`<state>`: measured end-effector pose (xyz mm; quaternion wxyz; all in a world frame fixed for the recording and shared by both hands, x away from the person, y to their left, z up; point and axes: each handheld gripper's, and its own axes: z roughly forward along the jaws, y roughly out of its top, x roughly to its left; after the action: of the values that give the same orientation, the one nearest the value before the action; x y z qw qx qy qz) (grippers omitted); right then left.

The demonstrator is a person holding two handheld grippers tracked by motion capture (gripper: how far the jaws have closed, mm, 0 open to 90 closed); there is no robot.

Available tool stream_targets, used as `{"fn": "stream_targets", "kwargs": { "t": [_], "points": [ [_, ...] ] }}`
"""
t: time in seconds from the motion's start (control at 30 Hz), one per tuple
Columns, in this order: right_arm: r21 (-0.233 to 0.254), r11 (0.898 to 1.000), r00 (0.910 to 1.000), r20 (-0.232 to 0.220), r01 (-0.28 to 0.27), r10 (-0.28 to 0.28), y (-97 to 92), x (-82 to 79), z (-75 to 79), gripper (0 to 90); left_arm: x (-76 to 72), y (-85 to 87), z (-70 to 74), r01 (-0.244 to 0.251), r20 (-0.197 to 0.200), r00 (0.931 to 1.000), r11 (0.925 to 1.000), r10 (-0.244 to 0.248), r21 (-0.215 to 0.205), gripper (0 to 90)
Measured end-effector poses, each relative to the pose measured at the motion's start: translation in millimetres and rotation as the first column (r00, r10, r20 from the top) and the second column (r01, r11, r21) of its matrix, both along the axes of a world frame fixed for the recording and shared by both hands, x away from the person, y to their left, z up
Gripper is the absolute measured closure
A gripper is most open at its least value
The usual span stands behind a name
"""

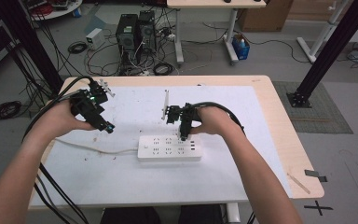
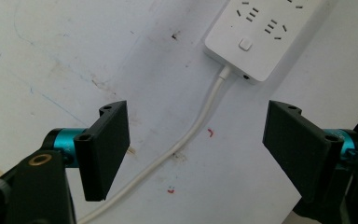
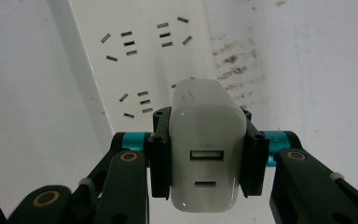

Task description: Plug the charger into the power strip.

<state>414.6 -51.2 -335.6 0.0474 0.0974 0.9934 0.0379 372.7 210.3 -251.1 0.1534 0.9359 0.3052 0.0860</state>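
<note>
From where I stand, the right gripper point(image 3: 205, 154) has its jaws clamped on either side of a white charger block point(image 3: 206, 144), the kind with two USB ports on its back face, and it holds that block right over the white power strip point(image 1: 169, 148) lying mid-counter. In the right gripper view the block sits against the strip's socket face, near its right-hand end in the high view, but whether the prongs are fully seated I cannot tell (the block hides them). So the grasp and carry look done; what seems left is pressing home, if needed, and letting go.

The left gripper point(image 2: 196, 144) hovers well to the left, jaws wide apart with nothing between them, above the strip's cord point(image 2: 186, 140) where it runs across the white counter point(image 1: 242, 172). It may be there to steady the strip, though that is my guess.
</note>
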Motion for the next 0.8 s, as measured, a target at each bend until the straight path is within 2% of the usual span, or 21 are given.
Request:
{"fn": "stream_targets", "kwargs": {
  "t": [0.17,0.3,0.37,0.43,0.47,0.57,0.6,0.67,0.7,0.73,0.8],
  "points": [
    [-0.033,0.997,0.9971,-0.014,-0.075,0.074,6.8,0.2,-10.8,62.2,-0.8,2.1,-1.6,0.007,-0.002,1.0000,0.9999,-0.007,0.007,23.1],
    [-0.023,0.995,0.9951,-0.032,-0.095,0.094,9.6,0.8,-12.4,62.2,-2.0,1.5,-4.1,0.006,-0.003,1.0000,1.0000,-0.006,0.001,23.1],
    [-0.018,0.993,0.9925,-0.041,-0.116,0.115,11.7,0.4,-13.1,62.2,-2.1,0.6,-4.3,0.021,-0.007,0.9998,0.9997,-0.021,0.013,23.1],
    [-0.029,0.991,0.9906,-0.040,-0.132,0.131,13.0,0.7,-13.9,62.2,-2.3,-0.1,-4.6,0.022,-0.009,0.9997,0.9997,-0.022,0.012,23.1],
    [-0.054,0.987,0.9878,-0.043,-0.152,0.150,16.4,0.4,-16.9,62.3,-2.3,-1.1,-5.6,0.026,-0.012,0.9996,0.9996,-0.026,0.013,23.1],
    [-0.077,0.983,0.9858,-0.048,-0.164,0.161,19.1,1.5,-17.4,62.3,-2.2,-1.0,-7.1,0.026,-0.013,0.9996,0.9996,-0.026,0.012,23.1],
    [-0.078,0.980,0.9830,-0.046,-0.181,0.178,20.1,1.9,-18.0,62.5,-2.7,-1.4,-8.3,0.016,-0.013,0.9998,0.9999,-0.016,0.001,23.1],
    [-0.088,0.975,0.9782,-0.052,-0.205,0.201,22.6,3.0,-19.1,62.6,-2.3,-1.2,-9.3,0.022,-0.019,0.9996,0.9997,-0.022,0.010,23.1],
    [-0.101,0.973,0.9776,-0.059,-0.207,0.202,23.7,3.7,-21.1,62.7,-2.5,-1.2,-9.8,0.023,-0.021,0.9995,0.9997,-0.023,0.013,23.1],
    [-0.134,0.968,0.9771,-0.063,-0.210,0.203,25.2,1.4,-27.1,62.8,-2.6,-0.9,-10.2,0.031,-0.022,0.9993,0.9994,-0.030,0.018,23.0],
    [-0.130,0.966,0.9740,-0.055,-0.225,0.220,25.1,1.9,-26.9,62.9,-3.9,-1.4,-12.2,0.033,-0.022,0.9992,0.9993,-0.032,0.018,23.1]
  ]
}}
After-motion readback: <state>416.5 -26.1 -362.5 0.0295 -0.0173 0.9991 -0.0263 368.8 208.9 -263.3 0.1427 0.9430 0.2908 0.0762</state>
